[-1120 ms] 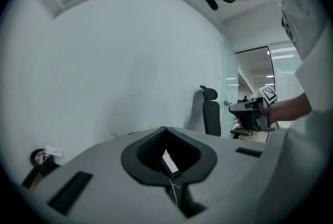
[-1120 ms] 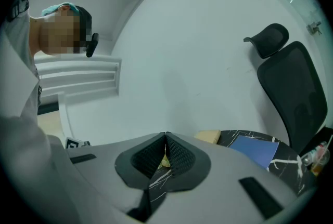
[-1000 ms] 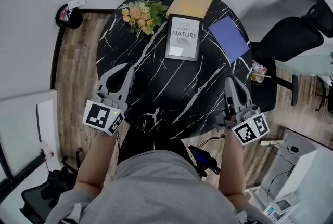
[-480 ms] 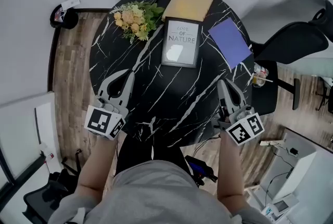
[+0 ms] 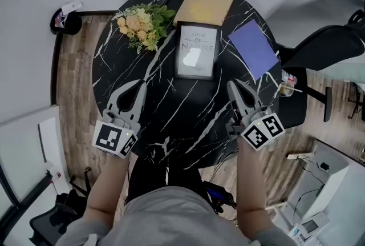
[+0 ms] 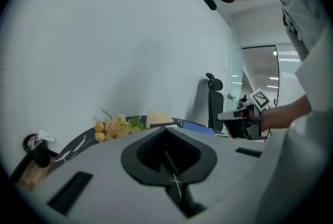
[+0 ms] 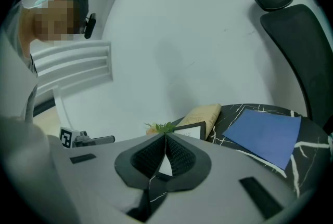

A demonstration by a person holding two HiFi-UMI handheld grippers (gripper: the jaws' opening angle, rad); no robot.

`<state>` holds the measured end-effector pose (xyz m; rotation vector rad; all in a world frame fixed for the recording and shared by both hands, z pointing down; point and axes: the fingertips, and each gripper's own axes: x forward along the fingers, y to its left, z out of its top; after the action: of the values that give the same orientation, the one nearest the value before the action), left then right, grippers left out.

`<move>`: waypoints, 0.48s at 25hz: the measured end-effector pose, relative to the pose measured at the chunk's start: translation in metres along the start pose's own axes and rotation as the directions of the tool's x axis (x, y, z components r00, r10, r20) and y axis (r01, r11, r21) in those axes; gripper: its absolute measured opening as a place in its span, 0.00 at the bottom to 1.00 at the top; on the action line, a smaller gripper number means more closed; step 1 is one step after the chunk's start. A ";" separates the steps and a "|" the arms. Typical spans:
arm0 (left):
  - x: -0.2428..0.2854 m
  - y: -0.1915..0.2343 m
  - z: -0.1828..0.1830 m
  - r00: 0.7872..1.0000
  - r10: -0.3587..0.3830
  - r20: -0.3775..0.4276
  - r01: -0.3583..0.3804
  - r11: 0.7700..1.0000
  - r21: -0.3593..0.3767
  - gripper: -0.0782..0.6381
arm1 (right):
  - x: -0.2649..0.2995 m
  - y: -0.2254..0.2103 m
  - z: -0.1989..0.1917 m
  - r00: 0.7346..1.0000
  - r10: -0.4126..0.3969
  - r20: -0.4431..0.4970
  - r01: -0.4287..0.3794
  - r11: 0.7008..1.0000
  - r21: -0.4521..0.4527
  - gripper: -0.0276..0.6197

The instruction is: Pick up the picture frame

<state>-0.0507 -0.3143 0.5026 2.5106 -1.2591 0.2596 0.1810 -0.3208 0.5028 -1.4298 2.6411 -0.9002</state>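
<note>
Round black marble table (image 5: 171, 102), white-veined, picture frame (image 5: 197, 51) lying flat, yellow flower bunch (image 5: 138, 25), tan folder (image 5: 204, 3), blue sheet (image 5: 253, 48)

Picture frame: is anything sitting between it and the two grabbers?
Nothing visible is. Only bare black table lies between the picture frame and the left gripper or the right gripper. The flowers lie off its left corner, the blue sheet to its right and the tan pad beyond it.
</note>
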 end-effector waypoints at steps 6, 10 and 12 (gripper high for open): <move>0.004 0.002 -0.013 1.000 -0.007 -0.022 0.007 1.000 -0.003 0.12 | 0.020 -0.031 -0.015 0.999 -0.037 -0.006 0.038 0.999 0.039 0.08; 0.005 0.000 -0.018 0.999 -0.015 -0.032 0.015 1.000 -0.005 0.12 | 0.034 -0.048 -0.023 0.999 -0.046 0.000 0.046 0.994 0.097 0.08; 0.006 0.001 -0.019 0.999 -0.017 -0.035 0.017 1.000 -0.004 0.12 | 0.041 -0.054 -0.026 0.999 -0.048 -0.003 0.048 0.990 0.132 0.08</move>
<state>-0.0484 -0.3125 0.5220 2.5013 -1.2227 0.2956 0.1912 -0.3626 0.5614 -1.4672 2.5036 -1.0570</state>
